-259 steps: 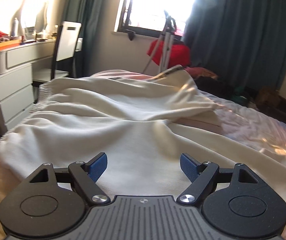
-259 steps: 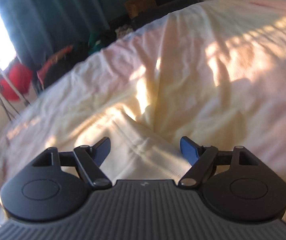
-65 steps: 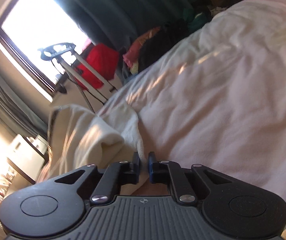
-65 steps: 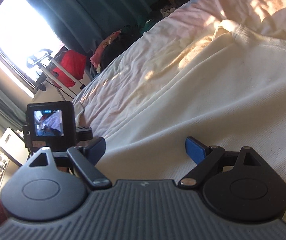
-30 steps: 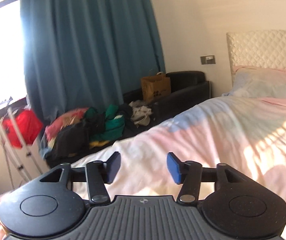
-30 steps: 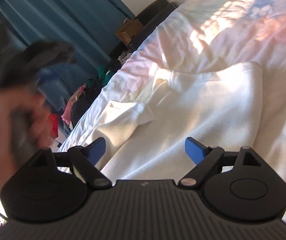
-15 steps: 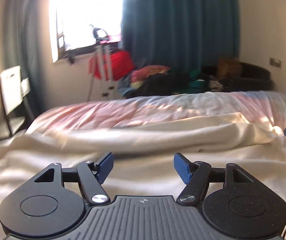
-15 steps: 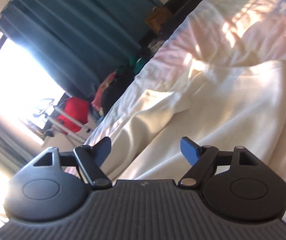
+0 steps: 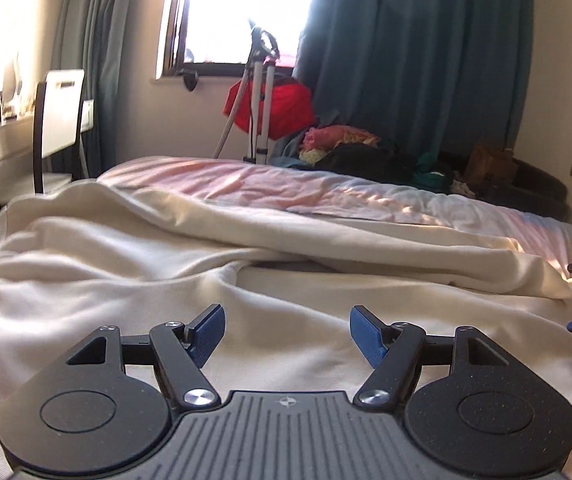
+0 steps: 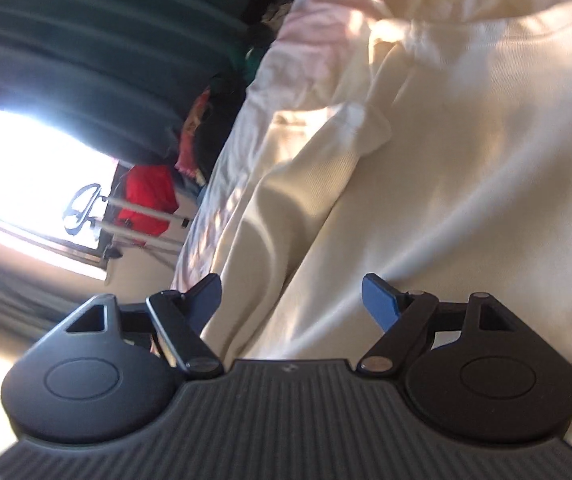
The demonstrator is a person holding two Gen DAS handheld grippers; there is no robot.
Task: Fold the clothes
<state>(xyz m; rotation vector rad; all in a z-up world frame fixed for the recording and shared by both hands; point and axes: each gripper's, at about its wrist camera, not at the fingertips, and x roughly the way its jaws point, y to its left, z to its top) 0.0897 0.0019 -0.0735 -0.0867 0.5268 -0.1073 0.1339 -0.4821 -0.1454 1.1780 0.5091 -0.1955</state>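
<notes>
Two grippers hang over the bed (image 9: 326, 196), both spread wide with nothing between their blue pads. The left gripper (image 9: 286, 334) sits low above the cream garment (image 9: 117, 280), which lies rumpled across the pink-and-white bedding, one long fold running from the left side of the bed over toward the right. At the far right edge of the left wrist view a bit of the other tool pokes in, a blue tip and some black frame. The right gripper (image 10: 290, 300) is tilted hard, so the room looks tipped over in its view; its pads hover above the same cream garment (image 10: 466, 152), where a sleeve cuff (image 10: 360, 130) lies folded onto the body of the cloth. Beyond the bed stand a tripod (image 9: 259, 92) before the bright window (image 9: 241, 8), a red bag (image 9: 286, 106), teal curtains (image 9: 414, 52) and a heap of clothes (image 9: 366, 152) on the floor.
</notes>
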